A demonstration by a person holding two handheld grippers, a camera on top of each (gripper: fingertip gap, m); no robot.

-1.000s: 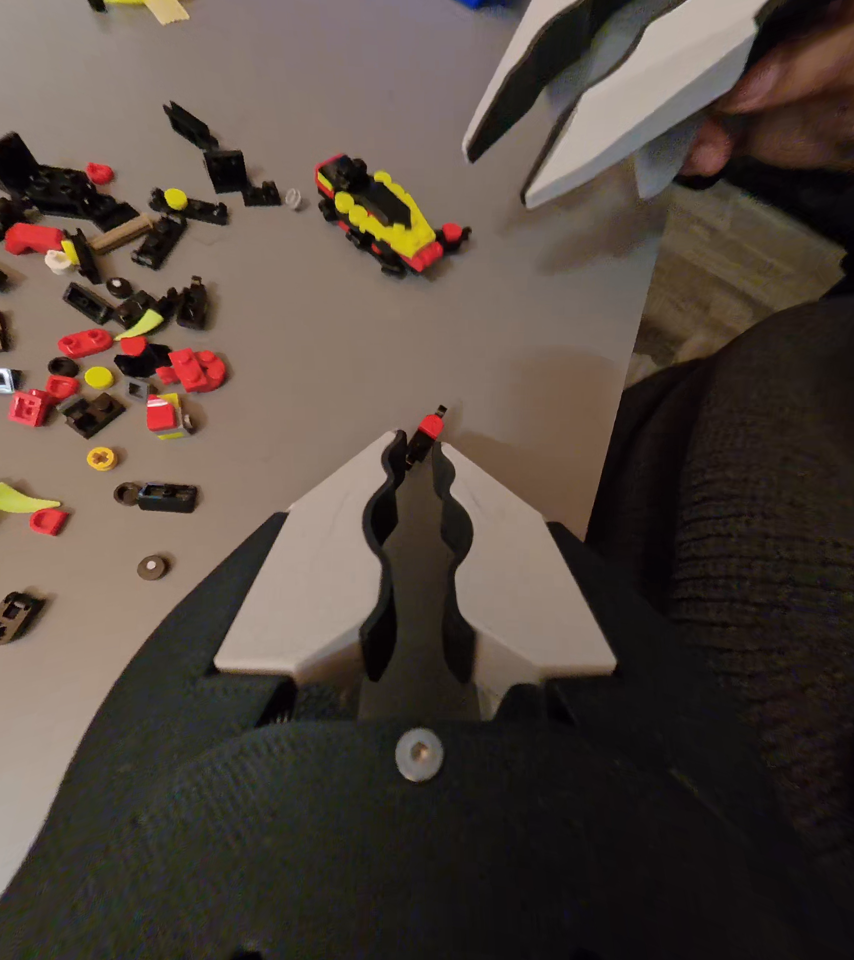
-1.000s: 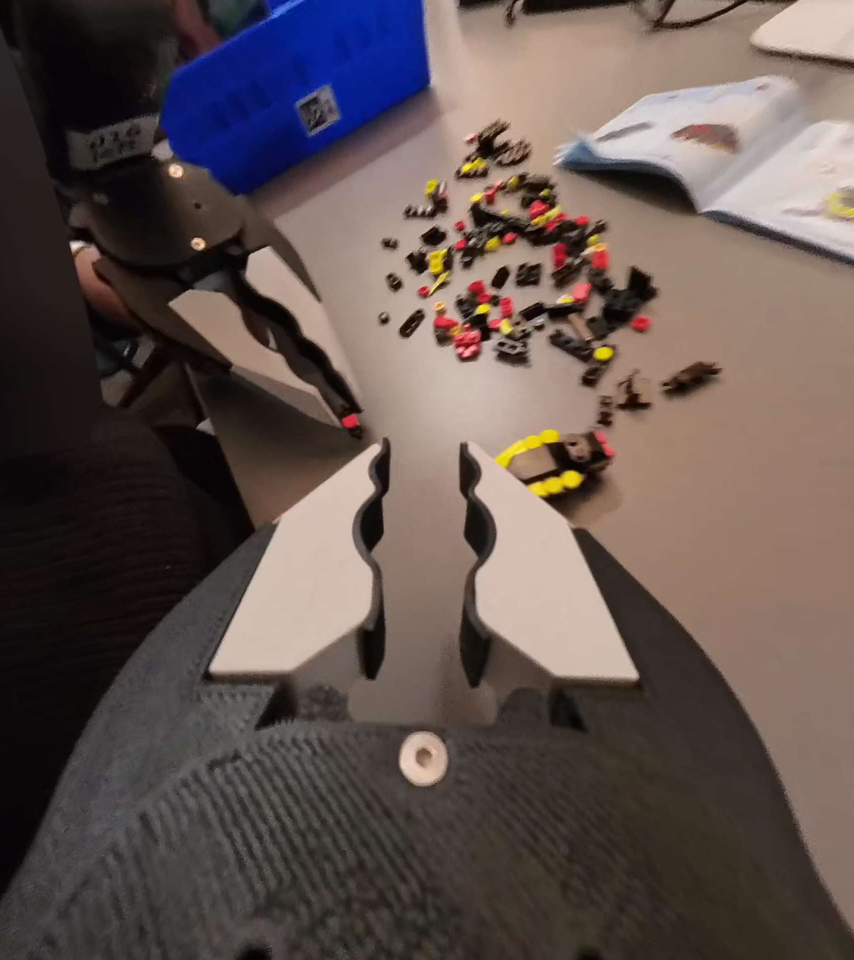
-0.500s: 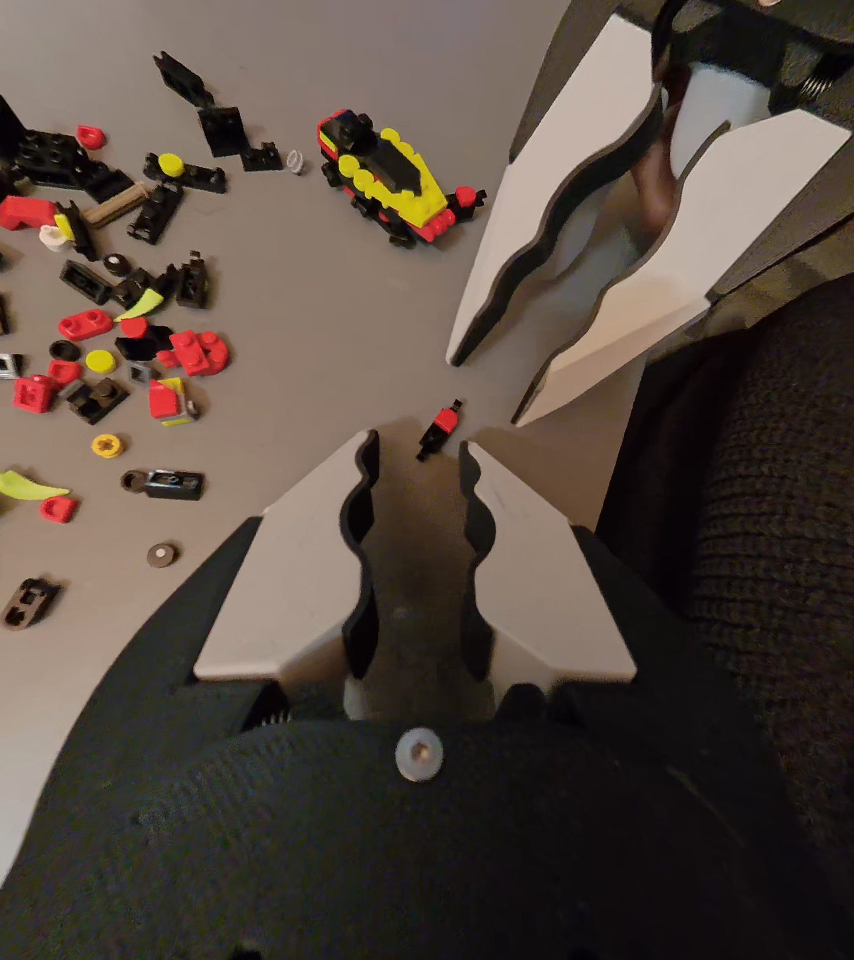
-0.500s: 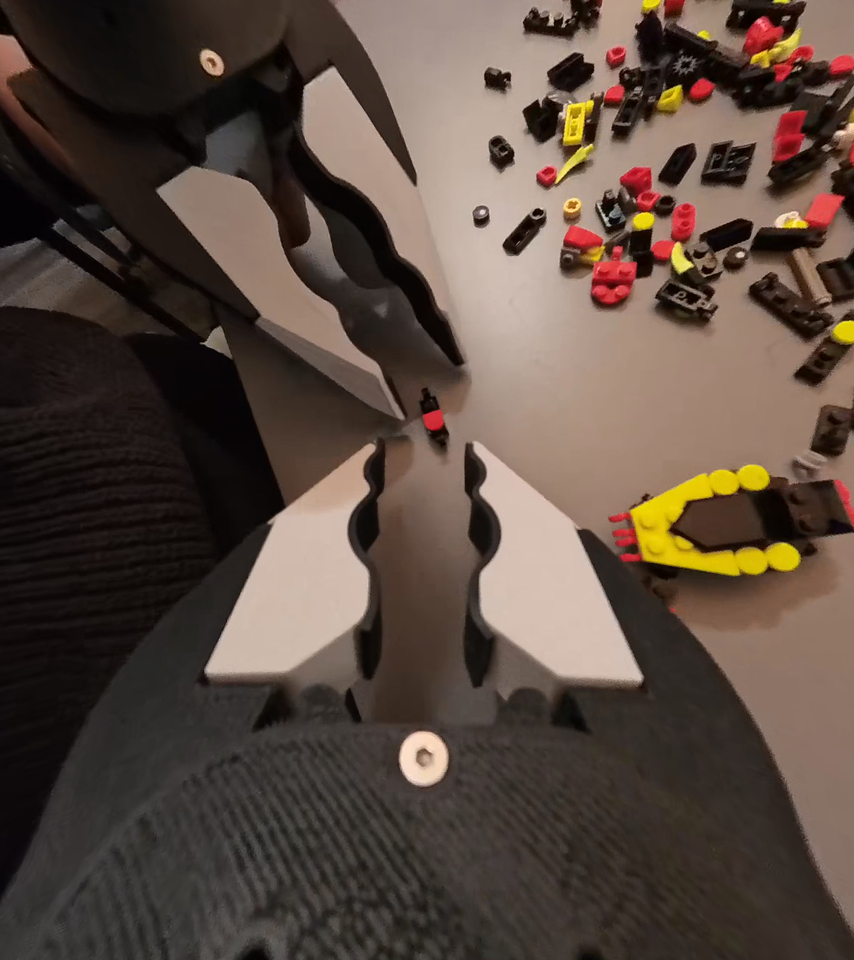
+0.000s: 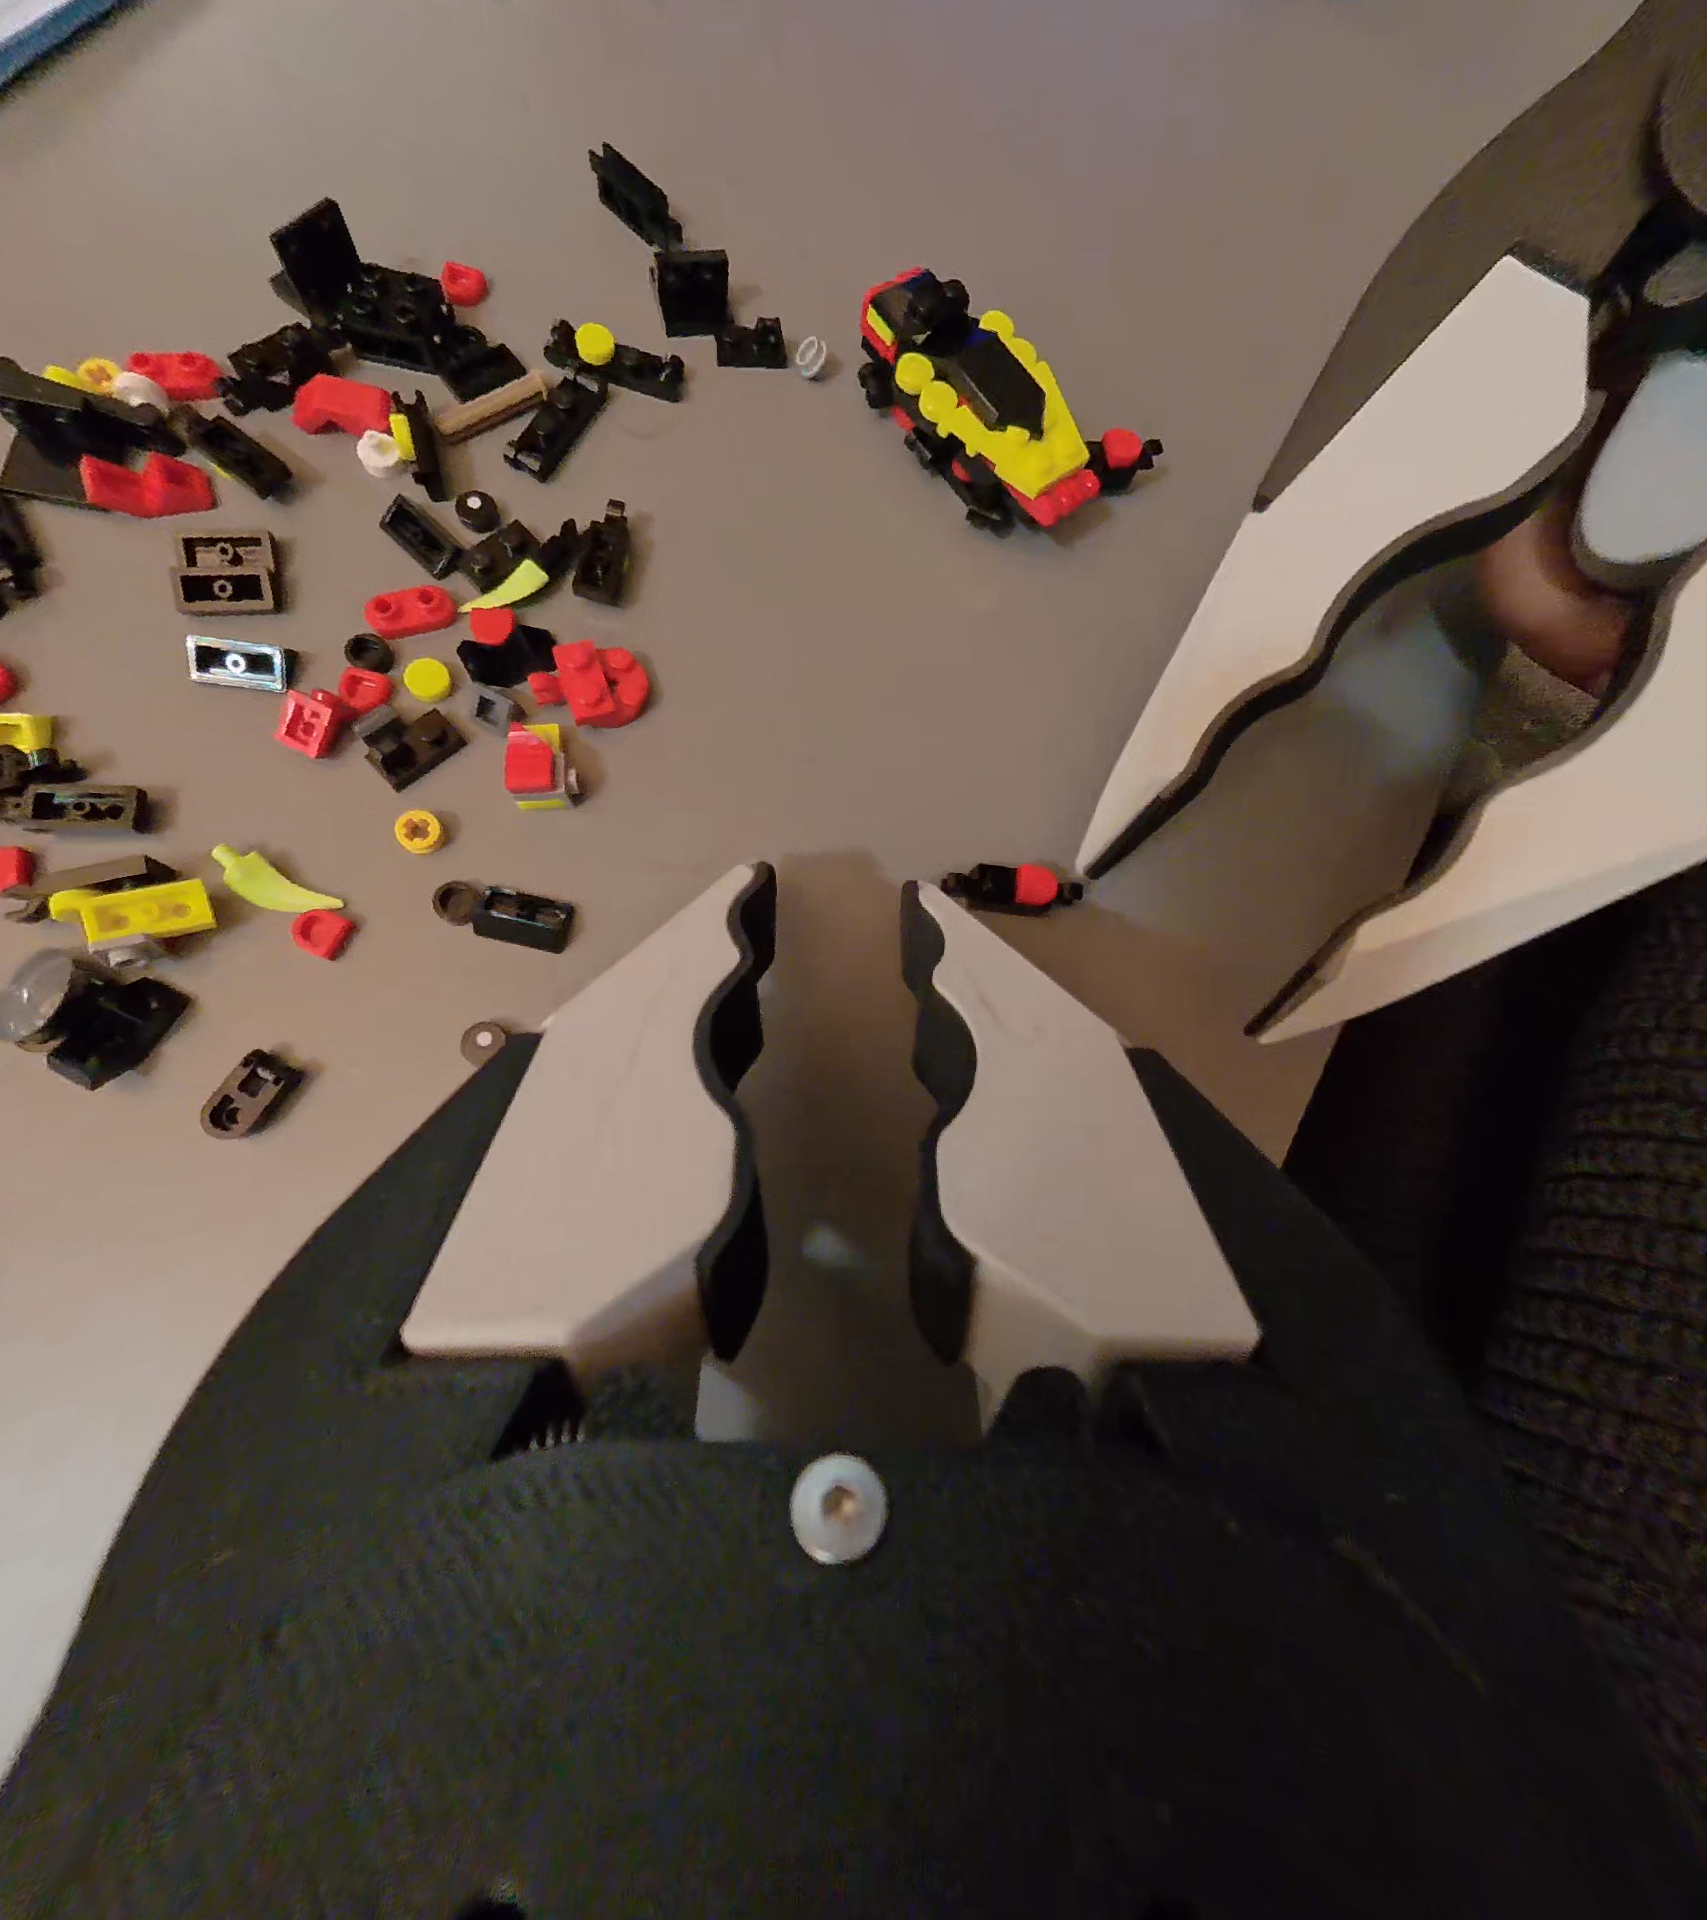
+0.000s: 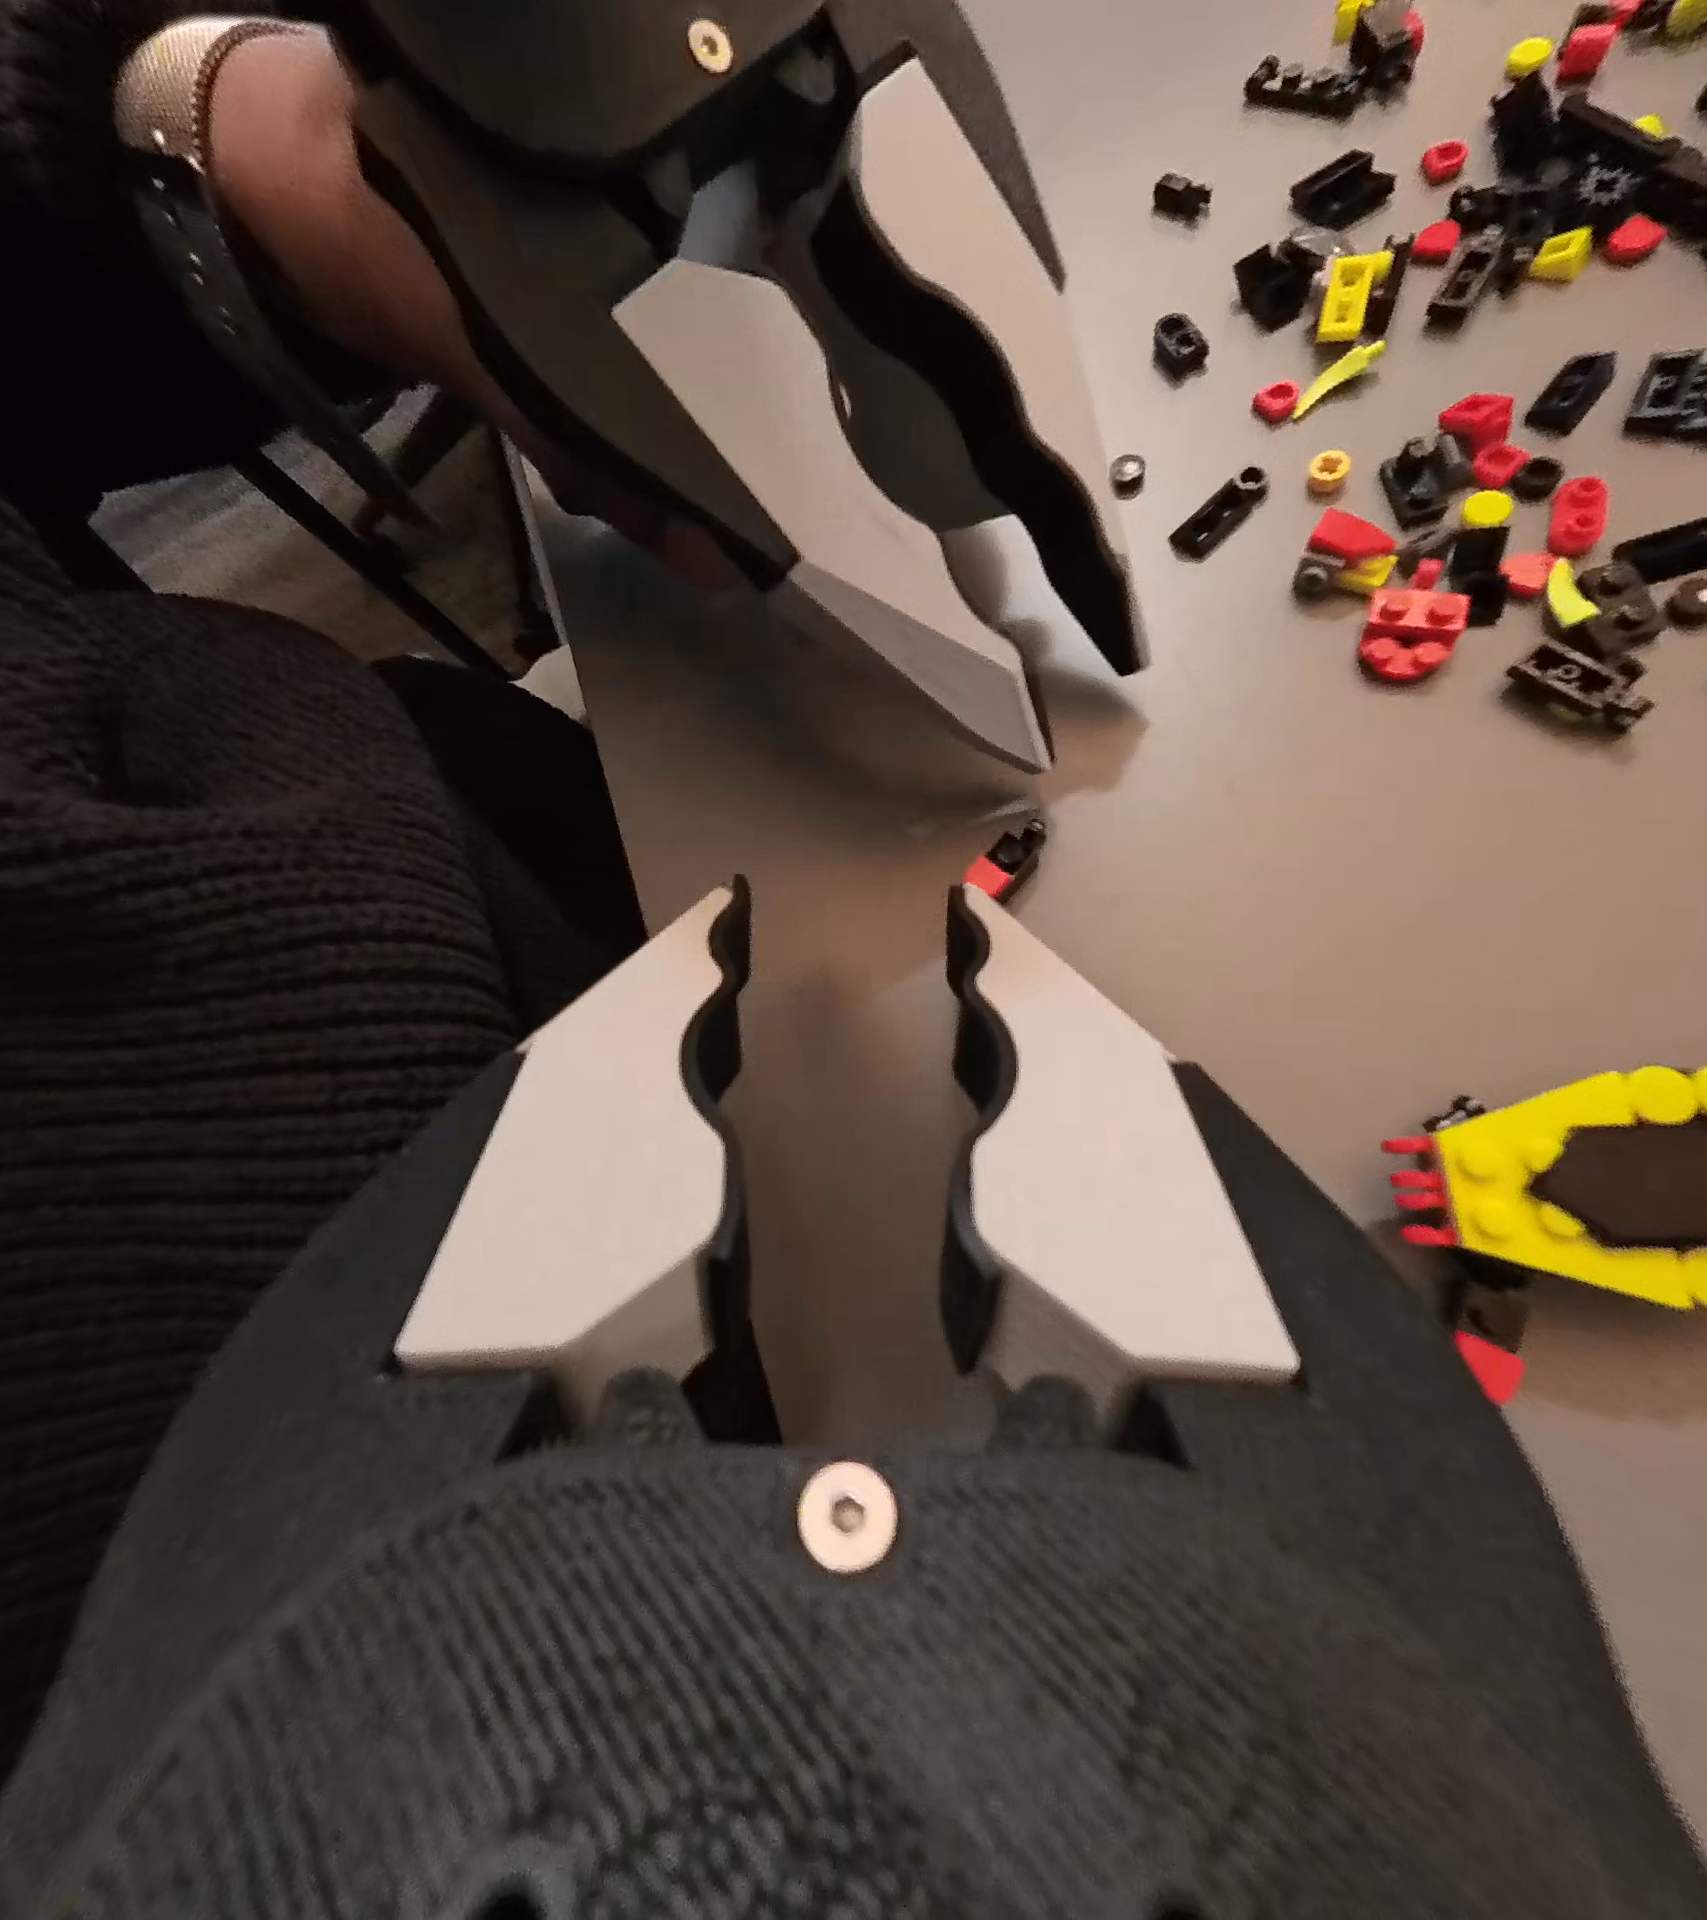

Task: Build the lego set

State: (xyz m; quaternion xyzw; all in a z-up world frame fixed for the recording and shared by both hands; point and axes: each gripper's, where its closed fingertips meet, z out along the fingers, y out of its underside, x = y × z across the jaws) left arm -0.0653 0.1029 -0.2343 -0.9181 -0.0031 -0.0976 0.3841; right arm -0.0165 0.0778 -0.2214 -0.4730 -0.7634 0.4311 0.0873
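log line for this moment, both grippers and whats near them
left gripper: open, empty | right gripper: open, empty | small black-and-red piece: on table between both tips, ungrasped

Left gripper (image 5: 836, 902) and right gripper (image 6: 847, 902) both gape, tips near.

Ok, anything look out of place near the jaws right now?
One small black and red piece lies alone on the table between both open grippers, near the table edge, apart from the scattered pile. Neither holds it.
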